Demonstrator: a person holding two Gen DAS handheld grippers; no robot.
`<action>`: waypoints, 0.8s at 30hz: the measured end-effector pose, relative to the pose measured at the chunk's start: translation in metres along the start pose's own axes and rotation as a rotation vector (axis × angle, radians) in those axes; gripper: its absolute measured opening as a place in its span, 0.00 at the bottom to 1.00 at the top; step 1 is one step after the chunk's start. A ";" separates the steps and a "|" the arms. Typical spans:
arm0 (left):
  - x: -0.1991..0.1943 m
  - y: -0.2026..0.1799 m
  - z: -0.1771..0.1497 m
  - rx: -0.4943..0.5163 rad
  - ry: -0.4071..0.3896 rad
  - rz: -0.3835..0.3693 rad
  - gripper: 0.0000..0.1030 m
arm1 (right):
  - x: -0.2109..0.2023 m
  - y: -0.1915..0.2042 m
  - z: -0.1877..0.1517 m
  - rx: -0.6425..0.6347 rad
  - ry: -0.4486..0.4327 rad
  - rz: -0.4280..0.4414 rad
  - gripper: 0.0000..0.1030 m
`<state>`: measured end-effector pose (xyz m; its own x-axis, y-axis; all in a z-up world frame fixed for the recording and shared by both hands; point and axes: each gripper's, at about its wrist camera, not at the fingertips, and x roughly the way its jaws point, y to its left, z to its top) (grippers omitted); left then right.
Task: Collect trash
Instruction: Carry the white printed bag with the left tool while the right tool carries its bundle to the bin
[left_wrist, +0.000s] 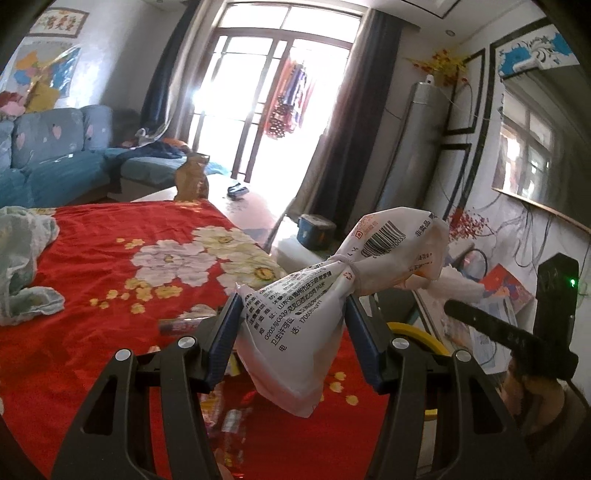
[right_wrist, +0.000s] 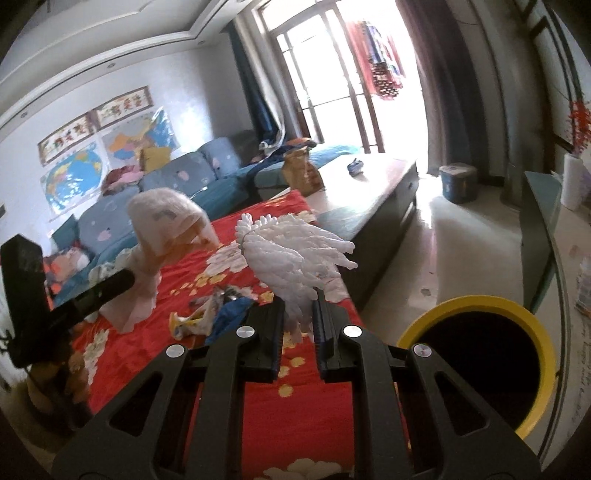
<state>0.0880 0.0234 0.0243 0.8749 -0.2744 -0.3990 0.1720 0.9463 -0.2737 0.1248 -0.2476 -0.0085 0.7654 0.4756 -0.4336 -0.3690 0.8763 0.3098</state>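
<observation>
White printed bag (left_wrist: 295, 317): clamped across its lower half between the two blue pads of the left gripper (left_wrist: 293, 328), lifted clear of the red flowered cloth (left_wrist: 110, 258); its tied neck and barcode end stick up and to the right, past the fingertips.
Left gripper: grasping the bag, jaws spread about halfway around its bulk.
White foam netting (right_wrist: 295, 258): its lower end is pinched between the fingers of the right gripper (right_wrist: 298, 325), and the frilly rest fans up and out above the tips.
Right gripper: clenched narrow on the netting.
Yellow-rimmed bin (right_wrist: 480, 354): on the floor just right of the right gripper, its mouth dark.
Loose wrappers (right_wrist: 207, 317): lying on the red cloth left of the right gripper's fingers.
Crumpled pale cloth (left_wrist: 22, 266): at the left edge of the red cloth, well apart from the bag.
</observation>
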 end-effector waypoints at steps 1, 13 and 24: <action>0.001 -0.002 0.000 0.004 0.002 -0.003 0.53 | -0.001 -0.004 0.001 0.006 -0.005 -0.009 0.09; 0.022 -0.035 -0.005 0.062 0.042 -0.047 0.53 | -0.017 -0.034 0.002 0.068 -0.046 -0.089 0.09; 0.038 -0.061 -0.012 0.113 0.071 -0.081 0.53 | -0.033 -0.060 -0.001 0.129 -0.072 -0.155 0.09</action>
<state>0.1055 -0.0471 0.0154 0.8223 -0.3584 -0.4420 0.2942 0.9326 -0.2089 0.1216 -0.3160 -0.0137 0.8453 0.3253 -0.4238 -0.1774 0.9191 0.3518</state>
